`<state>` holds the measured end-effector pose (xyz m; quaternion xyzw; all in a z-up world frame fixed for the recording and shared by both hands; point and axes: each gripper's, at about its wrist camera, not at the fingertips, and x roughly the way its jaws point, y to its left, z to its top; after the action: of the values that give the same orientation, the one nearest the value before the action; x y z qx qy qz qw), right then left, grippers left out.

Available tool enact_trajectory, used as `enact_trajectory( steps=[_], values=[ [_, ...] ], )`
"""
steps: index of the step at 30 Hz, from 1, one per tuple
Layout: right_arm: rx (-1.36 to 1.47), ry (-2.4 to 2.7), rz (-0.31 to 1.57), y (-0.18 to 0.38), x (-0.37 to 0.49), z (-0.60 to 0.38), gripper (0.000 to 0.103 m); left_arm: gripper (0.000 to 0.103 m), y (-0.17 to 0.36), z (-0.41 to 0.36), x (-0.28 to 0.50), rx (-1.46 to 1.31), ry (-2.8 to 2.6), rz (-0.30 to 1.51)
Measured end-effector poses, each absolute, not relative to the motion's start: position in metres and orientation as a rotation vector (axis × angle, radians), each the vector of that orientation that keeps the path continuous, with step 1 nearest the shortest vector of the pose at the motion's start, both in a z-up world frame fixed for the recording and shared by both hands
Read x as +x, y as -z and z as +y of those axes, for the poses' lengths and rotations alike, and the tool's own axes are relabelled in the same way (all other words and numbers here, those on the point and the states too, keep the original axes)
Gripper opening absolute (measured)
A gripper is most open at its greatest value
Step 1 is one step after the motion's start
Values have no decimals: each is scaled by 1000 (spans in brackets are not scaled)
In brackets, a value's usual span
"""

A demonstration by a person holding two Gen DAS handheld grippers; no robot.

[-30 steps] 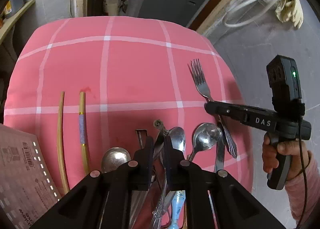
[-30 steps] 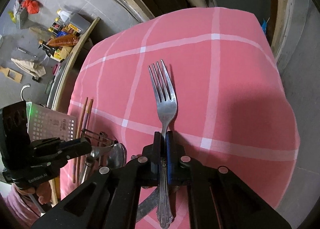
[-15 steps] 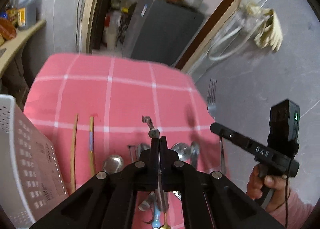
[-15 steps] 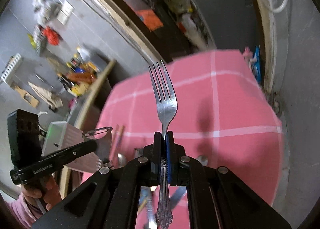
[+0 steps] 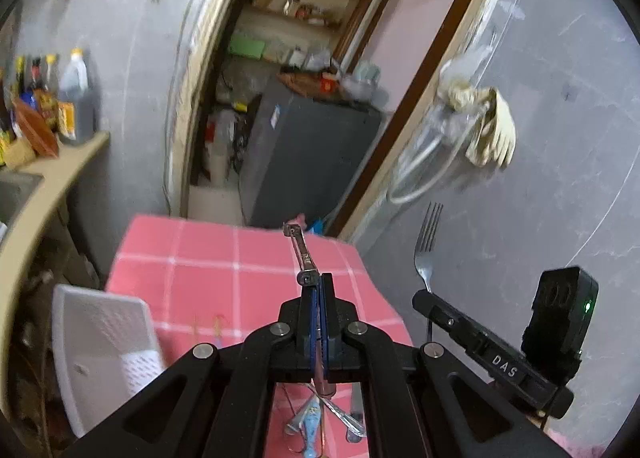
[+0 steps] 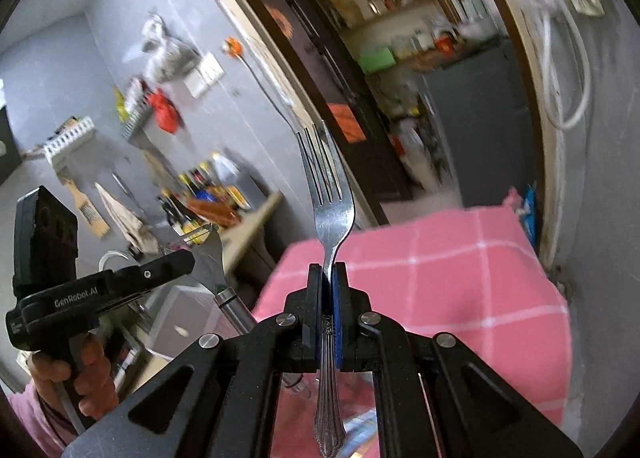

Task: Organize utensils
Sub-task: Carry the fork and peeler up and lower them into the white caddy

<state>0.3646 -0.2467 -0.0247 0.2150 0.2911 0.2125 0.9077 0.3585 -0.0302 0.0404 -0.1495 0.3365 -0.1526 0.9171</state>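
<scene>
Covering the table (image 5: 208, 270), a pink cloth with white checks, seen well below both cameras. Standing at the table's left edge, a white perforated basket (image 5: 100, 342), nothing visible inside. Lying on the cloth near the lower edge of the left wrist view, a small heap of leftover cutlery (image 5: 320, 418), among it a blue-handled piece and a plain metal handle; beside the basket, two thin sticks, blurred.

Raised above the table, left tongs (image 5: 319, 298), clamped tight on a metal peeler (image 5: 301, 254), its head pointing up and away past the tips, handle running back between the pads. Raised alongside to the right, right tongs (image 6: 329, 290), shut on the neck of a steel fork (image 6: 326, 194), tines up, ornate handle hanging below the pads. Gripping the left tool's handle, a hand (image 6: 76, 378) in a pink sleeve.
</scene>
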Motion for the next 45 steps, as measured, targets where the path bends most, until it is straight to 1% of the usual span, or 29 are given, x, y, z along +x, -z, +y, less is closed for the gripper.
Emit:
enact_trajectory(
  steps=[6, 10, 13, 18, 25, 28, 39, 45],
  values=[
    [475, -504, 483, -14, 359, -208, 4, 2, -96, 14, 338, -237, 251, 606],
    [512, -568, 427, -24, 362, -168, 4, 2, -116, 49, 323, -198, 186, 563],
    [545, -623, 398, -20, 365, -141, 4, 2, -119, 70, 314, -178, 147, 551],
    [580, -695, 373, 11, 369, -102, 4, 2, -101, 97, 312, -183, 106, 538],
    [557, -702, 399, 65, 388, -71, 4, 2, -56, 101, 328, -151, 108, 561],
    [536, -706, 417, 80, 390, -64, 4, 2, -40, 101, 329, -161, 122, 581],
    [385, -713, 492, 93, 377, -57, 5, 2, -2, 100, 328, -180, 214, 653],
    [347, -706, 505, 86, 367, -64, 6, 3, 7, 104, 324, -222, 247, 693]
  ],
)
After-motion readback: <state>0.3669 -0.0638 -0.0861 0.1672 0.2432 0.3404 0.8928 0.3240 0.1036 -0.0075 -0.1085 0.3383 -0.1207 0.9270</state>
